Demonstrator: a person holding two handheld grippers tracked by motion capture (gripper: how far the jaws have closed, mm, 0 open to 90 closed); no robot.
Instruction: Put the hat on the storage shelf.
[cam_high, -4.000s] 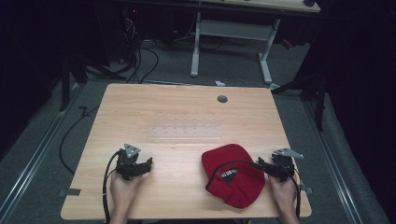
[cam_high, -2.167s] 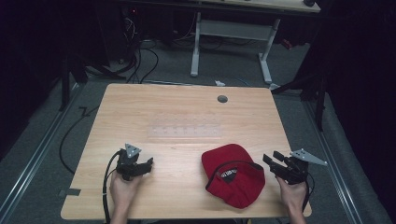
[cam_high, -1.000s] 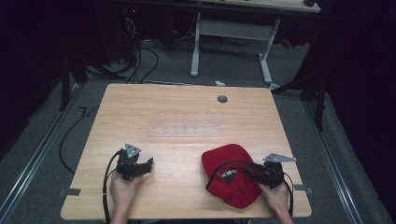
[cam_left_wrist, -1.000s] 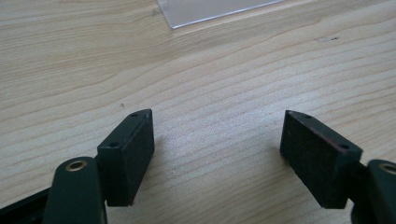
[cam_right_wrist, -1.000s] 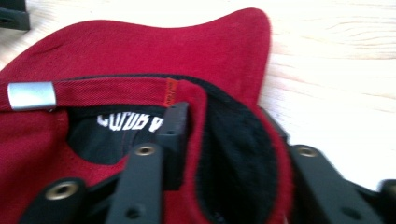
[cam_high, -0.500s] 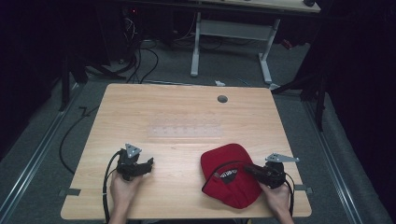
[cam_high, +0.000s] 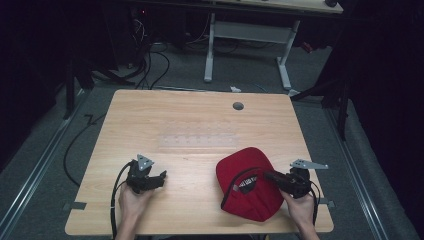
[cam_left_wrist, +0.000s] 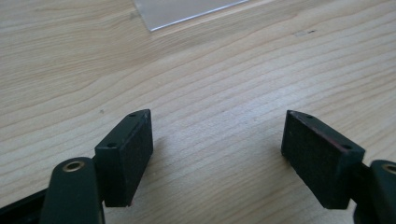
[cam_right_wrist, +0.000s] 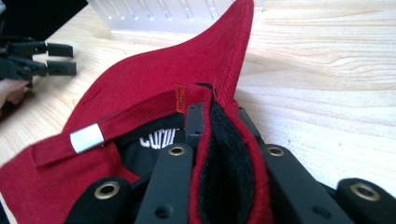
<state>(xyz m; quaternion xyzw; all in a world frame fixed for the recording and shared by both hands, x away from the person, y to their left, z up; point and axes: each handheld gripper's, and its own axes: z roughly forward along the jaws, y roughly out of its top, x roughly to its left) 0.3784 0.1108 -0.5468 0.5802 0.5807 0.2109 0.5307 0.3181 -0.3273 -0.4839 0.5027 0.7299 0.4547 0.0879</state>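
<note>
A red cap (cam_high: 248, 192) lies with its opening turned up at the front right of the wooden table (cam_high: 190, 112). My right gripper (cam_high: 268, 176) reaches in from the right and is shut on the cap's rim. In the right gripper view the red and black rim band (cam_right_wrist: 226, 154) is pinched between the jaws of the right gripper (cam_right_wrist: 219, 123), and the cap (cam_right_wrist: 154, 79) tilts up off the wood. My left gripper (cam_high: 160, 177) rests at the front left, open. Bare wood shows between the pads of the left gripper (cam_left_wrist: 217, 140).
A clear plastic strip (cam_high: 197, 141) lies flat at mid-table, and its corner (cam_left_wrist: 187, 11) shows ahead of the left jaws. A round cable hole (cam_high: 238, 106) sits near the far edge. Beyond the table are floor cables and a white desk frame (cam_high: 247, 45).
My right gripper came in from the right of the cap to its rim, closed on it, and has raised that edge a little. The left gripper stayed put.
</note>
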